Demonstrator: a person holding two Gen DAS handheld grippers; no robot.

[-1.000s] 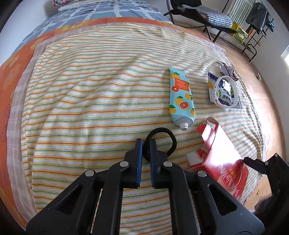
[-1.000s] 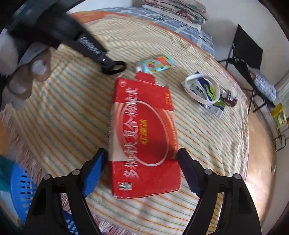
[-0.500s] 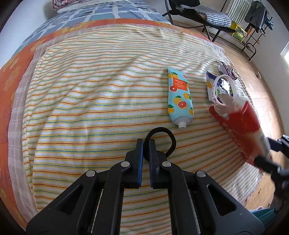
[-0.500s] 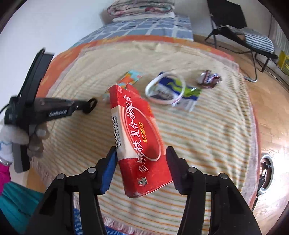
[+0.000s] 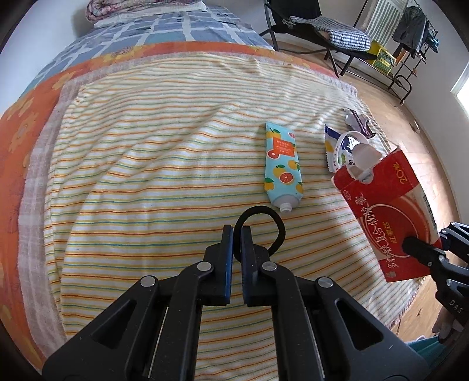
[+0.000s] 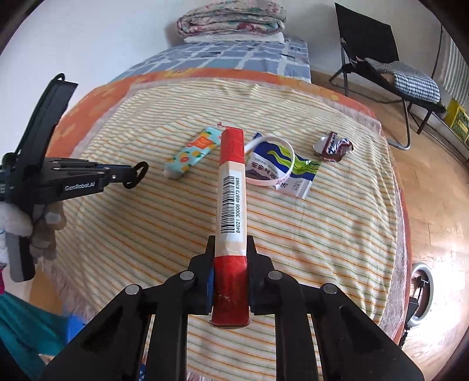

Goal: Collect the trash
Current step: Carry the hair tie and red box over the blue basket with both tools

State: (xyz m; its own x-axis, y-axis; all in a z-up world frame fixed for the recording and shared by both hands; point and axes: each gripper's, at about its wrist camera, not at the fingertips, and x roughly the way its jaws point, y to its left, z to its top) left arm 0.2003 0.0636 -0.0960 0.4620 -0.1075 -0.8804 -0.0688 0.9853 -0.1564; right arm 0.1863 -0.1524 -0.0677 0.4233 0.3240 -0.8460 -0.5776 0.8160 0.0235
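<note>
My right gripper (image 6: pixel 230 258) has just been closing its jaws, and they now pinch the red carton (image 6: pixel 231 187) across its thin sides near its lower end. The carton stands edge-on to my right camera, barcode strip facing me, lifted clear of the striped blanket (image 6: pixel 337 234). In the left wrist view the same carton (image 5: pixel 390 217) hangs tilted off the right side of the bed, its torn top flaps uppermost.

My left gripper (image 5: pixel 236 234) has its jaws nearly together, clamped on a black hair tie (image 5: pixel 263 225) whose loop sticks out ahead of the fingertips, just above the blanket. From the right camera I see that gripper (image 6: pixel 133 175) reaching in level from the left, gripped by a hand (image 6: pixel 44 228).

Just beyond the hair tie lies an orange-print tube (image 5: pixel 283 164), uncapped nozzle pointing toward me. To its right sit a white plastic ring (image 6: pixel 271 161) resting on a blue and white wrapper (image 6: pixel 293 175), and farther right a crumpled brown wrapper (image 6: pixel 332 146). All three lie flat on the blanket, apart from both grippers. A folded quilt (image 6: pixel 231 20) sits at the head of the bed, and a black folding chair (image 6: pixel 381 52) stands on the wooden floor beyond.
</note>
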